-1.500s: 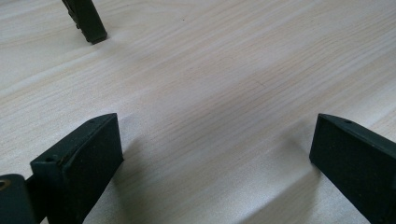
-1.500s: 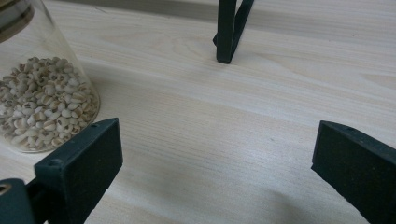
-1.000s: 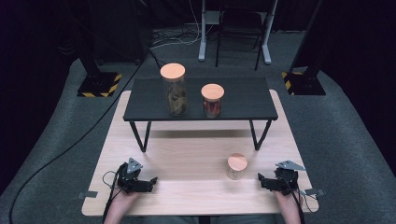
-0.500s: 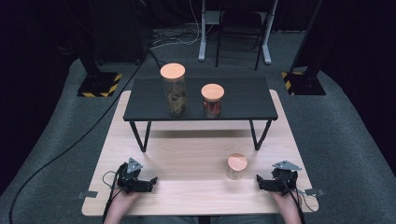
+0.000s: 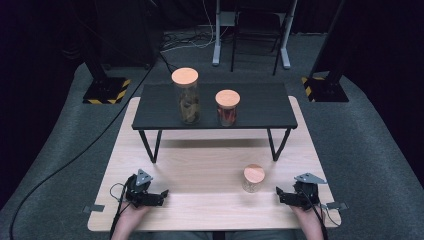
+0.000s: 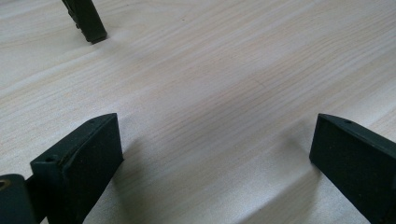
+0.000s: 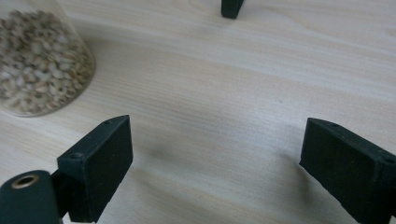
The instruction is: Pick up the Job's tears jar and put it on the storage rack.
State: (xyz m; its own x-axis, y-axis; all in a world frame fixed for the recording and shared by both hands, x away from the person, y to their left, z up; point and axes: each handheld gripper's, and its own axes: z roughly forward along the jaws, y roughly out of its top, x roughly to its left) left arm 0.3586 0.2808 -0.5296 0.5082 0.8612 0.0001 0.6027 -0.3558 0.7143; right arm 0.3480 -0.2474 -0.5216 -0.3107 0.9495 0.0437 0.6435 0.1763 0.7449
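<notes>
While my left hand-held gripper (image 5: 159, 193) and right hand-held gripper (image 5: 281, 192) rest low in the high view, the small jar (image 5: 253, 178) stands lower right on the bench (image 5: 200, 165). My left gripper view shows jaws apart over bare wood. In my right gripper view the jaws, just narrowed, gape empty, the jar (image 7: 39, 60) upper left.

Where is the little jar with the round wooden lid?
In the high view the little jar stands on the light wooden table, toward its right side, just left of the right hand-held gripper and in front of the black shelf.

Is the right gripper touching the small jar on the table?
Apart. In the right gripper view, bare wood lies between the right gripper and the small jar, which stands beside its open jaws.
</notes>
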